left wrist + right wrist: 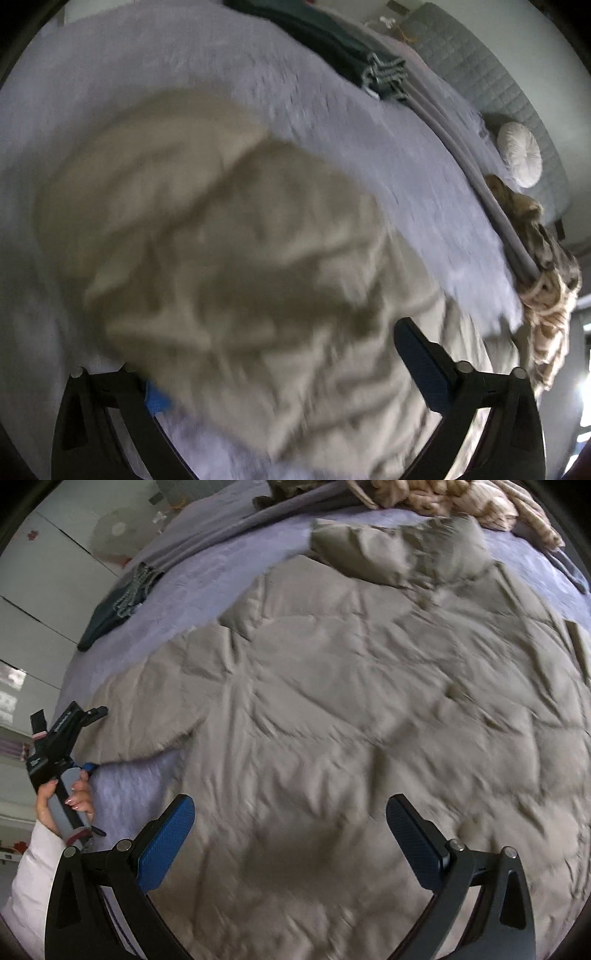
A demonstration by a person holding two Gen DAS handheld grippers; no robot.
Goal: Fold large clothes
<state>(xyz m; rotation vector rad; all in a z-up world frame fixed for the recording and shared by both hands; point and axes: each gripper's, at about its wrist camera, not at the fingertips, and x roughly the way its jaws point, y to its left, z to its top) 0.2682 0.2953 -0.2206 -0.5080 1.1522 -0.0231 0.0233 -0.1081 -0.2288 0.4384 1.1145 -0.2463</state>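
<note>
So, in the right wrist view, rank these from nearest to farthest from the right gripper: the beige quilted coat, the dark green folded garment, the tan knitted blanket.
1. Beige quilted coat: directly below the right gripper, spread across the bed.
2. Dark green folded garment: upper left, on the lilac bedcover.
3. Tan knitted blanket: top edge, at the bed's far side.

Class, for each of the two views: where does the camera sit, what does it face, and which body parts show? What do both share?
Left wrist: sits on the left tongs, facing down at the beige quilted garment; no body shows.
Right wrist: sits on the right tongs, facing down at the garment; the left hand and sleeve show.
Shared: garment, lilac bedspread, dark folded cloth.
</note>
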